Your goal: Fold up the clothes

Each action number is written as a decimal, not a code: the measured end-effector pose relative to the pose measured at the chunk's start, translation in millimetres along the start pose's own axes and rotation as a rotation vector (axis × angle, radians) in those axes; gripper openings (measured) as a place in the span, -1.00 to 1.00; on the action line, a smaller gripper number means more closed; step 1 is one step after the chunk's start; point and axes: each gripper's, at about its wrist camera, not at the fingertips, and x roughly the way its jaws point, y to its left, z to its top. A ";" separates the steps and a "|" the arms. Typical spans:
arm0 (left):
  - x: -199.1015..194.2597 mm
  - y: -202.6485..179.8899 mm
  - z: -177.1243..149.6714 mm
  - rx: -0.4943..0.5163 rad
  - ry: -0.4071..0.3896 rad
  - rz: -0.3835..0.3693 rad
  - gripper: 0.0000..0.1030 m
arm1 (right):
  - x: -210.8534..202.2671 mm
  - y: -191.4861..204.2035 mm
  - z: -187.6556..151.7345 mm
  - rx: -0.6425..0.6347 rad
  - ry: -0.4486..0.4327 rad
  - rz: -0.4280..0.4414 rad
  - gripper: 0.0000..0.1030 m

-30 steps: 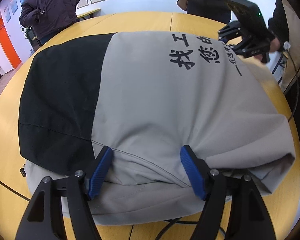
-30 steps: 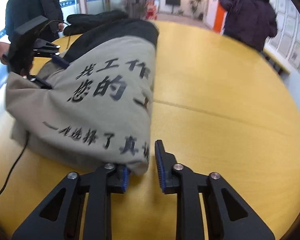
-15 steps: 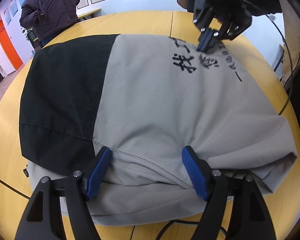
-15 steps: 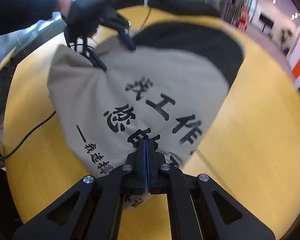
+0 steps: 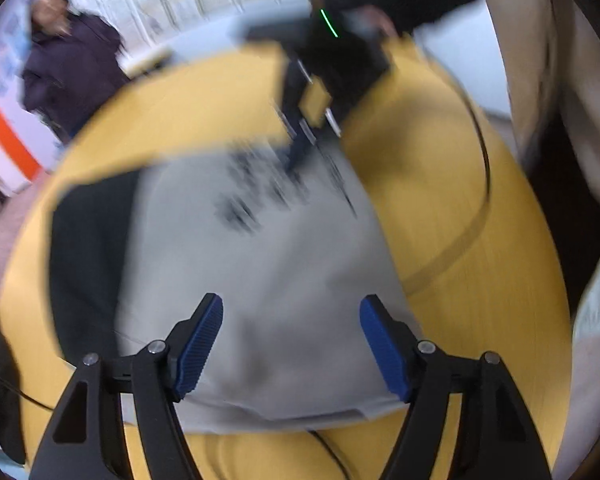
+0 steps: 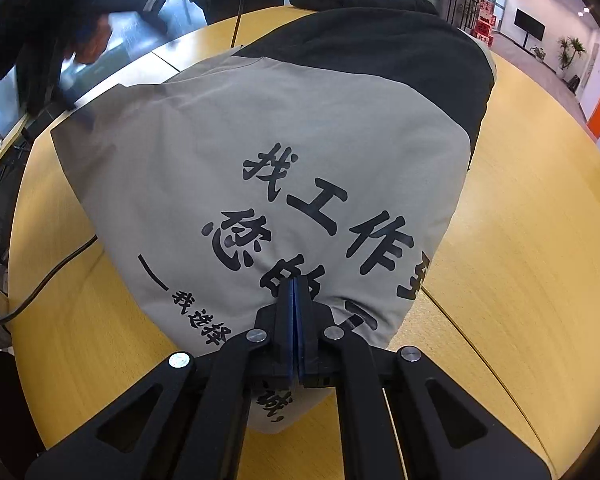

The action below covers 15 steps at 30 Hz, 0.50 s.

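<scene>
The right gripper (image 6: 295,300) now pinches the jacket (image 6: 268,152) at 6 o'clock — fold starting; the left gripper (image 5: 291,336) has lifted away, fingers spread.

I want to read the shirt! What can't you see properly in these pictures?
- Left wrist view: the printed writing on the grey garment is smeared by motion blur.
- Right wrist view: the bottom characters are covered by the right gripper, jaws shut on the cloth.
- Right wrist view: the left gripper is a blur.

Yellow wooden table (image 6: 540,240) — grey-and-black garment (image 6: 284,128), black cable (image 6: 52,272) on it.
</scene>
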 end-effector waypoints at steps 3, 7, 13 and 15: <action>7.8 3.4 -19.0 -0.052 0.001 -0.007 0.46 | -1.8 -1.3 -4.2 0.000 -0.005 0.005 -0.93; 15.2 5.1 -22.4 -0.064 0.000 0.002 0.58 | -2.4 0.7 -1.5 0.008 -0.010 0.007 -0.94; -24.0 15.0 -22.9 -0.226 0.012 0.044 0.54 | -12.4 3.2 13.4 -0.017 0.001 0.010 -0.94; -53.3 8.2 -27.6 -0.313 0.019 0.063 0.54 | -13.0 4.6 15.6 -0.024 0.006 0.016 -0.91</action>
